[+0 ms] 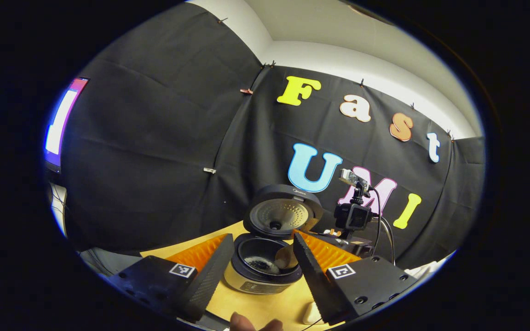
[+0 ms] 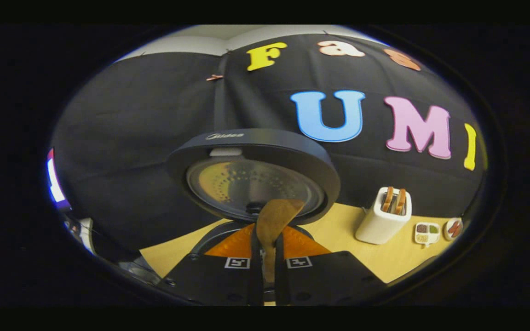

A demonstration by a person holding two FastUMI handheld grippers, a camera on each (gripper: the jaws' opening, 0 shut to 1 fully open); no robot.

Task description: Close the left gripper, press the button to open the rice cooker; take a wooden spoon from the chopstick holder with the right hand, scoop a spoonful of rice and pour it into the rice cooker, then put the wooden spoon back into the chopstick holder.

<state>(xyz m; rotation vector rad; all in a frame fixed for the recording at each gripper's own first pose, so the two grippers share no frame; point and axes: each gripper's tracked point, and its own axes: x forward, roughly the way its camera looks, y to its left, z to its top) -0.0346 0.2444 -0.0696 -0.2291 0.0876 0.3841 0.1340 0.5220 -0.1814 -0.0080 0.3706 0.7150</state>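
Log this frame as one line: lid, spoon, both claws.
rice cooker lid: open | wooden spoon: in right claw, bowl over pot | left claw: open, empty | chopstick holder: on table

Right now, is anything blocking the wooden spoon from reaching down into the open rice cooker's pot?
Nothing visible does. The round dark lid of the rice cooker stands tipped back, leaving the pot's mouth uncovered. The wooden spoon, clamped in the right gripper, already has its bowl over the rim. The left gripper hangs open in front.
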